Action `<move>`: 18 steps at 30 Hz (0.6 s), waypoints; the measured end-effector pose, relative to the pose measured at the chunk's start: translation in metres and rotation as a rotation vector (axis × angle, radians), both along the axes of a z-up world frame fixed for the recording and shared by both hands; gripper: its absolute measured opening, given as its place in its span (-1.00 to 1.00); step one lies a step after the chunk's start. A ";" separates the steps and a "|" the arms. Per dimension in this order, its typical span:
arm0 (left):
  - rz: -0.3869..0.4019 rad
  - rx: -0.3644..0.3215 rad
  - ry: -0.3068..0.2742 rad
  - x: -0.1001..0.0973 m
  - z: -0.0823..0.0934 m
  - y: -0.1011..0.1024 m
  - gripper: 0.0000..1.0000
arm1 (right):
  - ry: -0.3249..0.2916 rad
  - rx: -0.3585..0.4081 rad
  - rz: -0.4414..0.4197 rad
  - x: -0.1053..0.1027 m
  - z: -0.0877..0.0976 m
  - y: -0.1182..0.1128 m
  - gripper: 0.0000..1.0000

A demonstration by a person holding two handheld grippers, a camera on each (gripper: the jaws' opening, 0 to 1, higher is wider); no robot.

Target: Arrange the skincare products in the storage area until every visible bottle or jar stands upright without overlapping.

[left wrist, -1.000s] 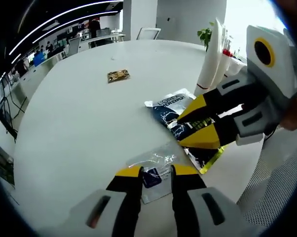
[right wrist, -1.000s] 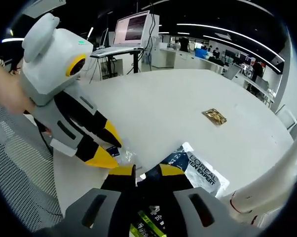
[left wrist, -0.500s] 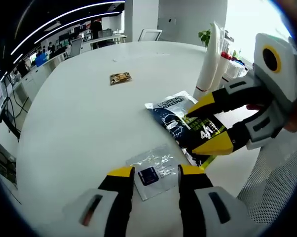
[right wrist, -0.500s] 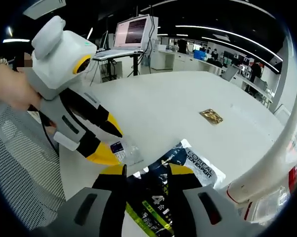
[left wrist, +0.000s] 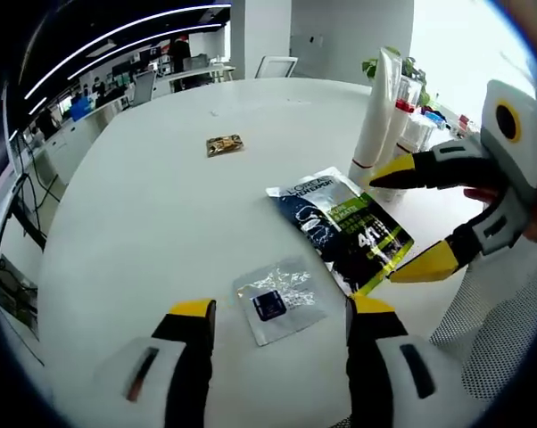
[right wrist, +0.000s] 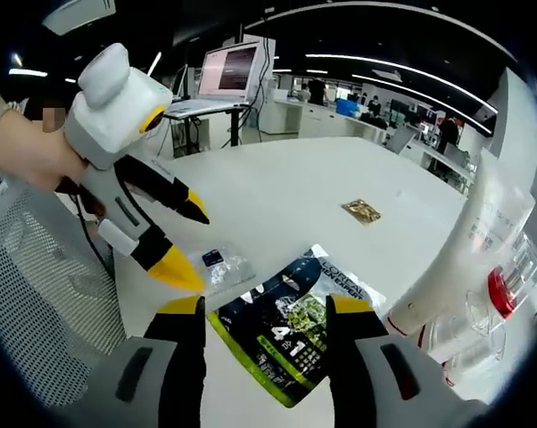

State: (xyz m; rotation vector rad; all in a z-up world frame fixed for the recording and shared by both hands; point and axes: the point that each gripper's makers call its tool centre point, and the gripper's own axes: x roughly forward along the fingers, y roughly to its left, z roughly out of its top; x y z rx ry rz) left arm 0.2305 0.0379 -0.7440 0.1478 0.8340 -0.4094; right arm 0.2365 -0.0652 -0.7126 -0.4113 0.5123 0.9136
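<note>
Round white worktop (left wrist: 135,205) in open-plan office, ceiling light strips, monitor (right wrist: 226,69) on stand. Dark L'Oréal Men Expert sachet (left wrist: 344,230), "41" in green, flat near worktop edge; small clear sachet (left wrist: 278,300) just beside; gold packet (left wrist: 225,144) well apart. White tube (left wrist: 377,111) upright. Left gripper (left wrist: 282,314) jaws open, empty. Right gripper (right wrist: 264,308) jaws open over dark sachet
</note>
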 end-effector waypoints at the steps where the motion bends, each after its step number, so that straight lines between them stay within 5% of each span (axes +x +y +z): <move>1: 0.003 -0.001 -0.002 -0.001 0.000 0.000 0.28 | -0.001 0.001 -0.002 0.000 0.000 -0.001 0.18; 10: 0.013 -0.025 -0.006 -0.011 0.008 0.000 0.52 | 0.010 0.022 -0.039 -0.016 0.005 -0.018 0.40; 18: 0.030 -0.043 -0.030 -0.020 0.017 0.003 0.64 | 0.009 0.034 -0.156 -0.022 0.015 -0.050 0.61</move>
